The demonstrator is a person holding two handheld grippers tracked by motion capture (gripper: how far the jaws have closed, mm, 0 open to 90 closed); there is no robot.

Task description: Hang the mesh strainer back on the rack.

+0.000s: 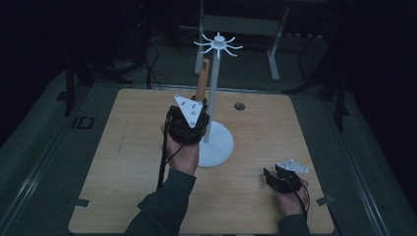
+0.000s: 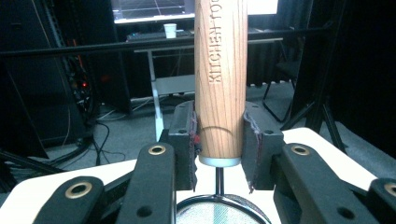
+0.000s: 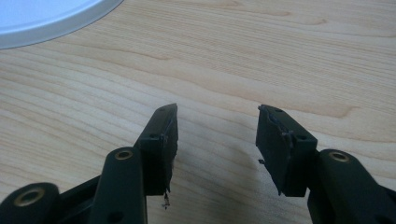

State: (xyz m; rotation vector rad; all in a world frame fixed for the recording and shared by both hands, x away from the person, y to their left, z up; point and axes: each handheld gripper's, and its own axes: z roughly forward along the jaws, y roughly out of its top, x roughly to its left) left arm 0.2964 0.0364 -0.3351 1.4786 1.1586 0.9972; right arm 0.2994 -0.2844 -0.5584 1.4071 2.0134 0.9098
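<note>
Strainer handle (image 2: 220,79) stands upright, clenched between the pads of the left hand-held gripper (image 2: 218,144), raised beside the pole of the white hook stand (image 1: 215,98), likely so it can be hung on a hook. Right hand-held gripper (image 3: 217,135) rests released on the bench (image 1: 123,147), well apart, holding nothing.

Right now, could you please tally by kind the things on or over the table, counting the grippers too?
Grippers: 2, the left gripper and the right gripper
White hook stands: 1, the stand
Wooden-handled kitchen tools: 1, the strainer, clamped in the left gripper
Total: 4
</note>
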